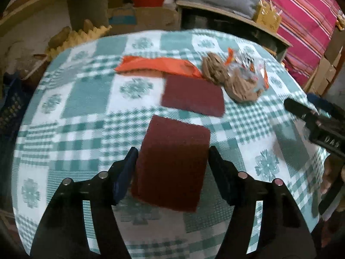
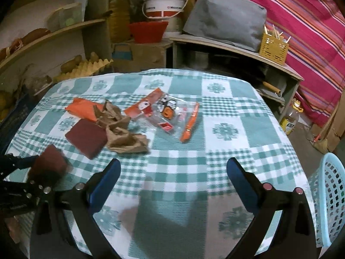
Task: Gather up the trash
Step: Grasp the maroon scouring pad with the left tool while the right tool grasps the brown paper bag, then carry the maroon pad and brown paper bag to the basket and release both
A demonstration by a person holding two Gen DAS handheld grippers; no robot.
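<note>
While left gripper (image 1: 172, 168) jaws apparently pinch a maroon pad (image 1: 172, 164), right gripper (image 2: 173, 181) jaws spread, blue basket (image 2: 332, 196) contents unseen

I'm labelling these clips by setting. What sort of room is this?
Probably a home kitchen or pantry corner: a table under a checked tablecloth, shelves with an egg tray and potatoes, and a white bucket beside a big oil bottle.

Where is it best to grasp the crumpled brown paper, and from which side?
Probably pinch the raised front fold of the crumpled brown paper from above. That side faces the open right gripper; behind it lie the orange sheet and the clear wrapper.
</note>
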